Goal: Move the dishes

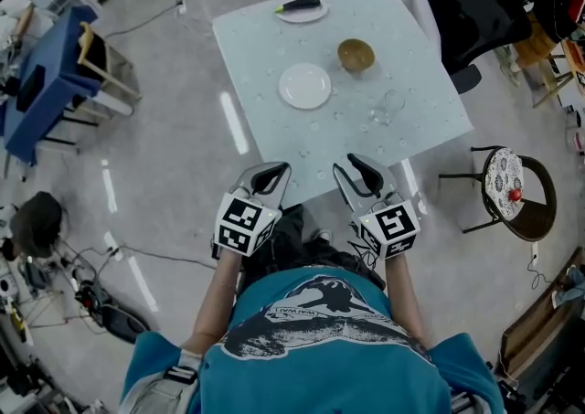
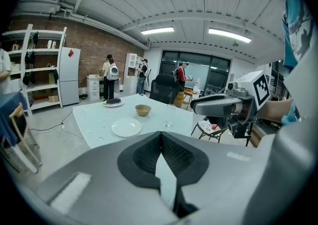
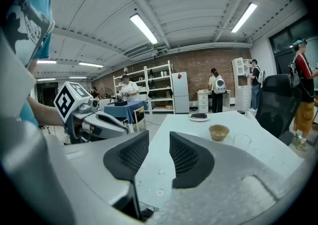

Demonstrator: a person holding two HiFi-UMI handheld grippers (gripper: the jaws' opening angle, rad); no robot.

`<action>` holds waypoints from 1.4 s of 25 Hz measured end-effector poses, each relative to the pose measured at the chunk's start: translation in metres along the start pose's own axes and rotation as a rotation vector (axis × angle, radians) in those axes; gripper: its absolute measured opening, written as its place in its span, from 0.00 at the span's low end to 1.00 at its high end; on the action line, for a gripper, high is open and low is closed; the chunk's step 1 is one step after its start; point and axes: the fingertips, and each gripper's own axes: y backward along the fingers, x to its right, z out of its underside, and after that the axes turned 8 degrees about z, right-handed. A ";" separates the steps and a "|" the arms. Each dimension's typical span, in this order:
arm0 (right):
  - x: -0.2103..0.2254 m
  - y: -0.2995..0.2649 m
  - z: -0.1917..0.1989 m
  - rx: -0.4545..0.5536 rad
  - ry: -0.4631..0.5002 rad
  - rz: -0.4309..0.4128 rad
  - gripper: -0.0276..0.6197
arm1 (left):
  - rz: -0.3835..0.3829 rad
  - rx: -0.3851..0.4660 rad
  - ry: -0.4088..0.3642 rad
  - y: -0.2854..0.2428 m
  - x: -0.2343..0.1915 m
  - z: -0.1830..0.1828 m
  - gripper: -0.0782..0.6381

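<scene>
1. The left gripper [image 1: 271, 172] is held at the lower middle of the head view, just short of the near edge of the table [image 1: 256, 56]. In the left gripper view its pads are seen pressed together at the tips, with nothing between them.
2. The right gripper [image 1: 354, 167] is held just beside it, to the right, also short of the table edge. In the right gripper view its pads [image 3: 186, 157] are seen parted, with only bare table showing through the gap; nothing is grasped.
3. Neither gripper is touching any dish.
4. A white plate [image 1: 304, 86] is seen near the middle of the table, empty.
5. A tan bowl [image 1: 356, 55] is placed up and to the right of the plate, apart from it.
6. A clear glass [image 1: 388, 107] is set below and to the right of the bowl, nearer the right edge of the table.
7. A second plate [image 1: 302, 10] is found at the far edge of the table, at the upper middle of the frame, with a dark long item [image 1: 298, 5] lying on it.
8. A black chair [image 1: 475, 1] is seen at the upper right, past the far right corner of the table.
9. A stool [image 1: 507, 182] with a patterned seat is seen at the right, well apart from the table.
</scene>
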 end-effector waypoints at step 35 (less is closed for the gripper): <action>-0.078 0.119 0.054 0.048 0.026 -0.096 0.05 | -0.100 0.119 -0.001 0.091 0.138 0.041 0.13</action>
